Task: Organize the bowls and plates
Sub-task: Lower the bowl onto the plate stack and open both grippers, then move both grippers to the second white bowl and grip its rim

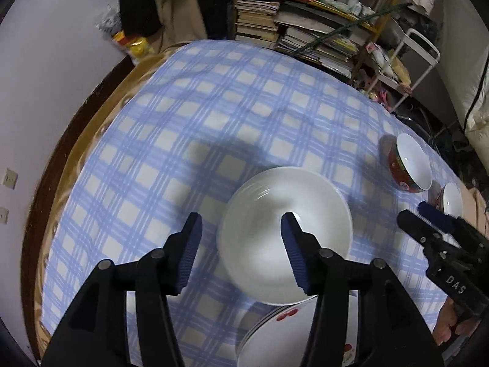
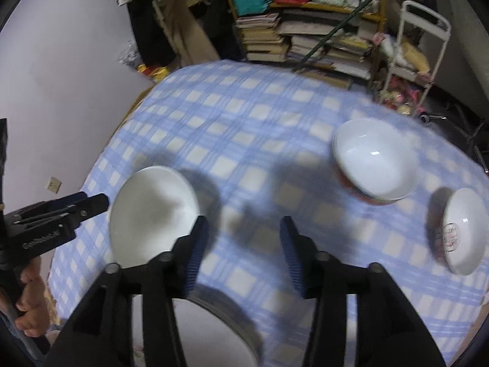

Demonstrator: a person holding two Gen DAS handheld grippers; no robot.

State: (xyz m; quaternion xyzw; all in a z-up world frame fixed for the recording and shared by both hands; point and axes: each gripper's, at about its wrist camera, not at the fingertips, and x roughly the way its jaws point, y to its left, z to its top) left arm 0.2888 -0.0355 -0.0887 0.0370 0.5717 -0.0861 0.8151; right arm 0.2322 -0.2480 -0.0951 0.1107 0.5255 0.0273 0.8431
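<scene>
Left claw (image 1: 241,224) open, white bowl (image 1: 285,235) beneath

Plain white glazed ceramic bowl (image 1: 285,235) upright on blue-check cloth, empty, glare spots inside. Near edge of it just beside the stack of white plates with red print (image 1: 275,336) at the table's near side (touching or overlapping: can't tell, fingers block it). Stack looks several plates deep, rims aligned, top plate empty.

Red-patterned ceramic bowl w/ white interior (image 2: 374,168) upright, empty, well apart to the right of the white bowl. Smaller red-outside bowl w/ red seal mark inside (image 2: 463,232) further right, near table edge, apart from the bigger red one.
</scene>
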